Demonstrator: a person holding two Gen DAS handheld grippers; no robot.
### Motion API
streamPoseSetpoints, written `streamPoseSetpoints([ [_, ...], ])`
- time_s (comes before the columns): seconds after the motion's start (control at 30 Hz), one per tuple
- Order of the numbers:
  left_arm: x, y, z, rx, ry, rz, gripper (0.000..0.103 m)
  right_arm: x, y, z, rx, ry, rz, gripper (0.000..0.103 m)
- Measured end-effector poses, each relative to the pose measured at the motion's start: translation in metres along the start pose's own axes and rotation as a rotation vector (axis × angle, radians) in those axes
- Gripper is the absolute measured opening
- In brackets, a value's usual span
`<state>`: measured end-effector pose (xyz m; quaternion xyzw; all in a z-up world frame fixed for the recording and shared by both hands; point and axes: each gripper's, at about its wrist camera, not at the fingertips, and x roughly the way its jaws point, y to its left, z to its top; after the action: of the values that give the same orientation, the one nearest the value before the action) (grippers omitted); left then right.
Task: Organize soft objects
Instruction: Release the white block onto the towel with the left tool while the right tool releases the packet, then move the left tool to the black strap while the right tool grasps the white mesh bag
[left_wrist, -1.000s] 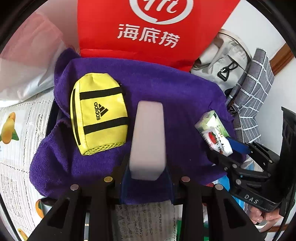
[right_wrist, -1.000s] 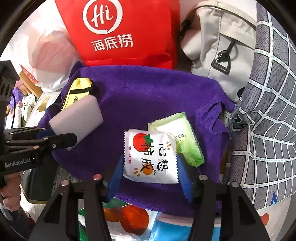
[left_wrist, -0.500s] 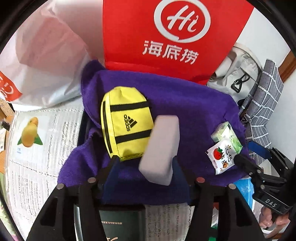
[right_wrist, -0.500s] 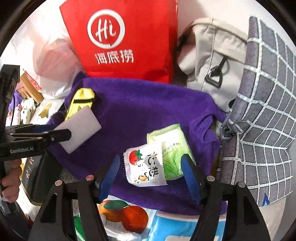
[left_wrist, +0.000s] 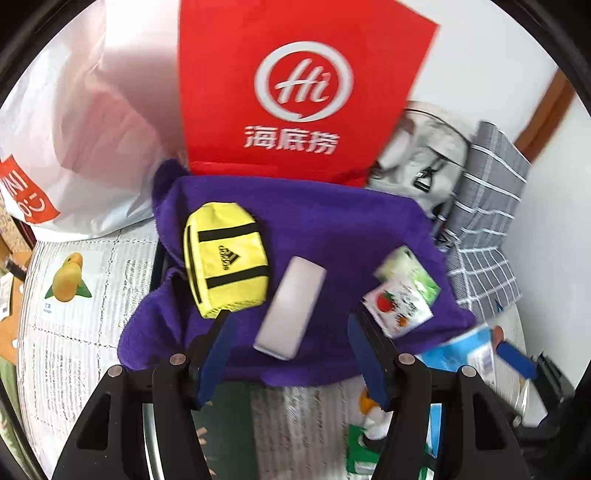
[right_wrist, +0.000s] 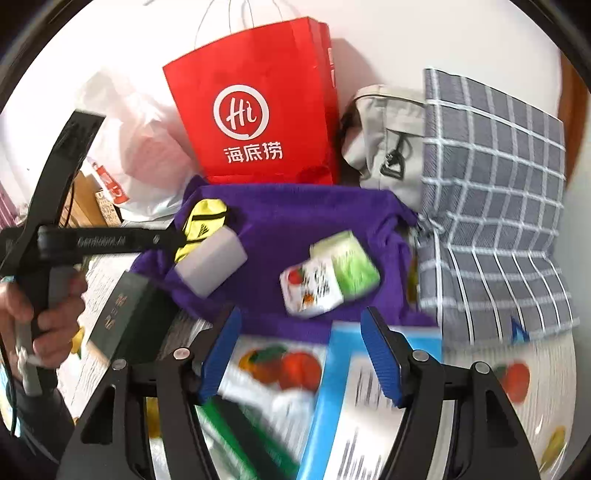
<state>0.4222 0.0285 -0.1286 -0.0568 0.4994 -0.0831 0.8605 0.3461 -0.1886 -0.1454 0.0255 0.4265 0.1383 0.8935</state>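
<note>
Both of my grippers have let go and drawn back since a second ago: the grey sponge block (left_wrist: 290, 308) that sat between my left fingers now lies free on the purple towel (left_wrist: 332, 229), and the white snack packet (right_wrist: 312, 288) that my right fingers pinched lies loose beside its green companion.

Going left to right across the towel in the left wrist view: the yellow pouch (left_wrist: 225, 258) comes first, plump and rounded, with two black stripes and a black logo, lying near the towel's left edge. Just beside it, to the right, is the sponge block — a pale grey slab with soft rounded corners, tilted on a diagonal. Well apart from that, near the right edge, the white packet with a red tomato print overlaps the green tissue pack (left_wrist: 410, 269), the two touching.

The towel itself is deep purple and fuzzy, rumpled at its edges, draped over something dark I cannot make out. Behind it stands a red paper bag (left_wrist: 295, 92) with a white "Hi" logo, a white plastic bag (left_wrist: 85, 129) to its left, and a grey backpack (right_wrist: 391, 144) and a checked grey cloth (right_wrist: 495, 206) to its right.

My left gripper (left_wrist: 291, 350) stands wide — nothing between its blue pads. My right gripper (right_wrist: 301, 350) is likewise spread wide and bare, hovering over printed paper in front of the towel.
</note>
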Motion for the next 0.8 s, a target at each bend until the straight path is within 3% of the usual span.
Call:
streamPoseSetpoints([
  [0.13, -0.018, -0.005, -0.018, 0.012, -0.033, -0.012, 0.061, -0.016, 0.013, -0.031, -0.028, 0.009, -0.027, 0.054],
  [0.3, -0.029, 0.001, -0.050, 0.004, -0.019, -0.021, 0.061, -0.035, 0.021, -0.067, 0.009, 0.038, 0.027, 0.054],
  [0.47, -0.046, 0.016, -0.086, -0.035, -0.024, -0.014, 0.061, -0.047, 0.042, -0.112, -0.002, 0.070, 0.078, 0.072],
  [0.57, -0.056, 0.024, -0.107, -0.054, -0.027, -0.028, 0.061, -0.048, 0.062, -0.143, -0.065, 0.071, 0.080, 0.076],
  [0.67, -0.062, 0.028, -0.128, -0.058, -0.023, -0.032, 0.061, -0.042, 0.080, -0.166, -0.116, 0.082, 0.030, 0.076],
  [0.8, -0.067, 0.030, -0.155, -0.046, -0.016, -0.020, 0.061, -0.030, 0.101, -0.183, -0.162, 0.097, 0.002, 0.081],
])
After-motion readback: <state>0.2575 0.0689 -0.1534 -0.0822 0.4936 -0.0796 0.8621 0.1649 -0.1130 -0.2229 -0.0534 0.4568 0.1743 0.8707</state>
